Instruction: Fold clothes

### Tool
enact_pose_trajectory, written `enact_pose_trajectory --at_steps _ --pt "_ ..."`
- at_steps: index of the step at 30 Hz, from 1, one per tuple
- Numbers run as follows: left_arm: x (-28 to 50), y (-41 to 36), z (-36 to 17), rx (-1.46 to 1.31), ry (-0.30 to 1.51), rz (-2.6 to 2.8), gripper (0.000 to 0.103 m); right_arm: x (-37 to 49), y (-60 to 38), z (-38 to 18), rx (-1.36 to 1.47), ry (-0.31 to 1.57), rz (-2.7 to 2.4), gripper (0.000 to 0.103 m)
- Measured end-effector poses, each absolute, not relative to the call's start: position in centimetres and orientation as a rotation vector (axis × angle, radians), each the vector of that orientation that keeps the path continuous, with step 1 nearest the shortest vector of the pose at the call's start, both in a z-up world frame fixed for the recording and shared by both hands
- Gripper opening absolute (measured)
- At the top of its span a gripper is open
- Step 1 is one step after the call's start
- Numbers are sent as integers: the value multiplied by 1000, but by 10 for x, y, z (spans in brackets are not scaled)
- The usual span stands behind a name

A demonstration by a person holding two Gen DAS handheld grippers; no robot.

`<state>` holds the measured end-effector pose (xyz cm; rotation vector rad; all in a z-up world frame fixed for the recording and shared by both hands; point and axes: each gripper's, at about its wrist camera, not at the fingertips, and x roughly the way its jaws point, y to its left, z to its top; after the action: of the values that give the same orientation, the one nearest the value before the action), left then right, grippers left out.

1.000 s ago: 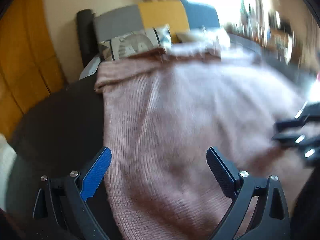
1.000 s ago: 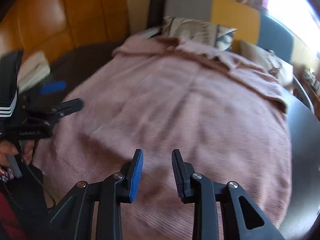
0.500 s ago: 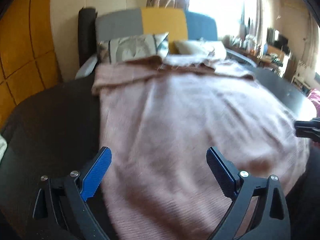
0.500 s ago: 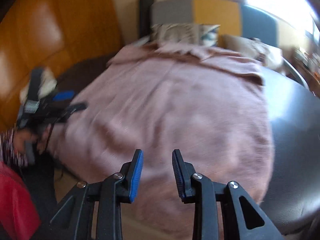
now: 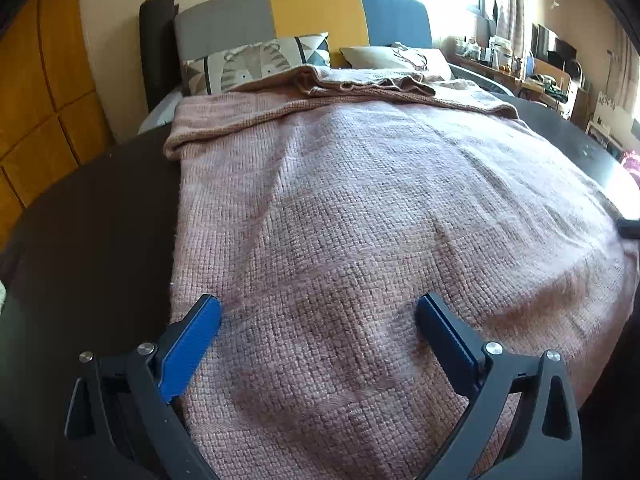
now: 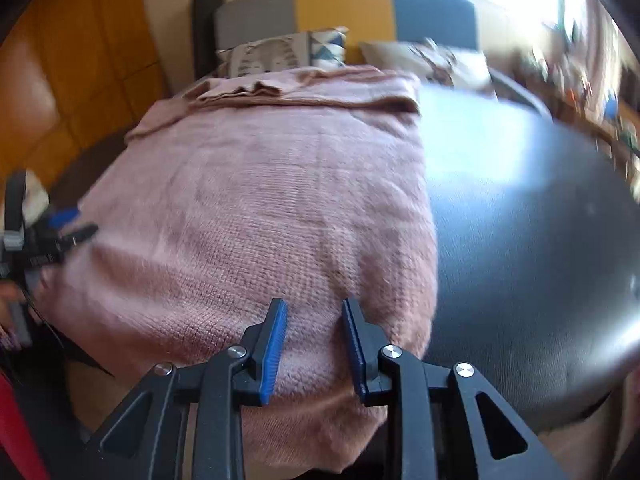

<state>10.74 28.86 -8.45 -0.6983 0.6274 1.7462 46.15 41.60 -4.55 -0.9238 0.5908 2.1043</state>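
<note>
A pink knitted sweater [image 5: 360, 220] lies spread across a dark round table [image 5: 92, 240], its far end bunched into folds. The left gripper [image 5: 318, 332] hangs over the near hem with jaws wide; the right gripper [image 6: 314, 332] sits at the near right corner, jaws narrow, nothing between them. White lettering on the left gripper's body is too blurred to read. Beyond stand a tiger-print cushion [image 5: 256, 64] and a grey, yellow and blue headboard [image 5: 312, 8].

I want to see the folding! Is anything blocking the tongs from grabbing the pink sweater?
Nothing visible is. The pink sweater lies spread on the dark table. The left tongs and right tongs, both open, hover right over its near edge.
</note>
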Motion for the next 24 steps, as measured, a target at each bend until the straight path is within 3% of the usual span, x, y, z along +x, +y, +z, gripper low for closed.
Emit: enact_pose_trajectory --at_steps 6,12,15,19,24 --pt "104 287 -84 -713 616 1742 100 478 428 -36 -862 684 2067 28" --pt "104 285 -85 -704 613 1748 101 489 430 -53 -943 579 2046 25" --pt "101 285 -85 -717 602 1742 102 492 434 -50 -925 649 2014 25" --pt "101 285 -86 -709 603 1747 102 471 424 -32 -830 681 2111 27" --pt "101 284 -85 -711 595 1745 102 410 407 -45 -1008 569 2206 27"
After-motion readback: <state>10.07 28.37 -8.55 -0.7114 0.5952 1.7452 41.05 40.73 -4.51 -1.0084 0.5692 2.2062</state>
